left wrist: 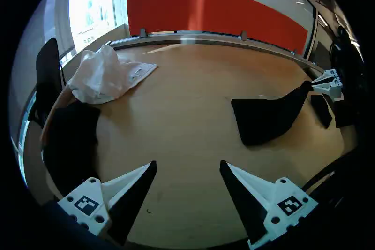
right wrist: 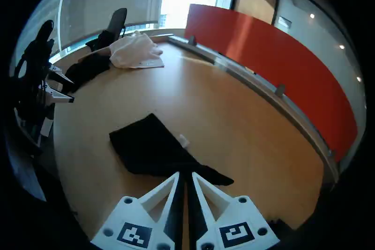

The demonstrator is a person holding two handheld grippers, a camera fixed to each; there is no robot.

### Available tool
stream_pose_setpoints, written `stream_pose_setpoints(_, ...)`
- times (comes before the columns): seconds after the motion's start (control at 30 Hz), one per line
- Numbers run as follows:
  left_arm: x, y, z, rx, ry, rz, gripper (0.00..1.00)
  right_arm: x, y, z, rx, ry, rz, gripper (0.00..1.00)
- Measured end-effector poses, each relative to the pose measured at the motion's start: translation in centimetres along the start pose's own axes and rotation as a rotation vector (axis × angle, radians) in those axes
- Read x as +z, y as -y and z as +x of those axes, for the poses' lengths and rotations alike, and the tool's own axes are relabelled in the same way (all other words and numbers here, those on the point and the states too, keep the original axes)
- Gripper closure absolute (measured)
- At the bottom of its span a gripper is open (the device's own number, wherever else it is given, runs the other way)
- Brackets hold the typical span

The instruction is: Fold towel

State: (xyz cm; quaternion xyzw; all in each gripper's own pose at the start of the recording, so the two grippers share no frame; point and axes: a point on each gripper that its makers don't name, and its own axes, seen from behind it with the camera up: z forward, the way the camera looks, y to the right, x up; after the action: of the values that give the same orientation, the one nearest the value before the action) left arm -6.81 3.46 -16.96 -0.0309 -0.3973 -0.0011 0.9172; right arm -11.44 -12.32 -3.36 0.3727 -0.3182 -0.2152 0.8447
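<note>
Right hand-held gripper (right wrist: 186,175) pinching limp black towel (right wrist: 145,149), smooth wooden table (right wrist: 234,118)

towel corner: near end of the black towel (right wrist: 145,149) is hidden between the right gripper (right wrist: 186,175) jaws
white speck (right wrist: 183,141) on towel: too small to tell
dark heap (left wrist: 70,142): shape lost in shadow

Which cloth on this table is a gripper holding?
The black towel in mid-table: the right gripper pinches its corner. The white cloth and the other dark cloth lie untouched at the far end.
</note>
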Motion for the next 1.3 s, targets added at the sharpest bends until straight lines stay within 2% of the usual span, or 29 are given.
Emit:
stream_pose_setpoints(0.2, -0.6, 0.4, -0.2, -0.02, -0.004, 0.008, 0.0, 1.0, 1.6, 3.4, -0.05, -0.041, 0.044, 0.97)
stream_pose_setpoints(0.5, -1.4, 1.1, -0.4, -0.045, -0.011, 0.023, 0.0, 2.9, 4.4, 5.2, -0.116, -0.04, 0.115, 0.97)
stream_pose_setpoints(0.7, -1.9, 1.4, -0.7, -0.06, -0.011, 0.029, 0.0, 4.2, 6.2, 5.8, -0.135, -0.034, 0.157, 0.97)
stream_pose_setpoints(1.1, -3.2, 2.0, -1.7, -0.098, -0.011, 0.055, 0.0, 9.7, 11.0, 5.2, -0.135, 0.02, 0.268, 0.97)
stream_pose_setpoints(1.3, -3.6, 2.2, -2.3, -0.114, -0.009, 0.067, 0.0, 10.3, 11.9, 4.9, -0.157, 0.037, 0.288, 0.97)
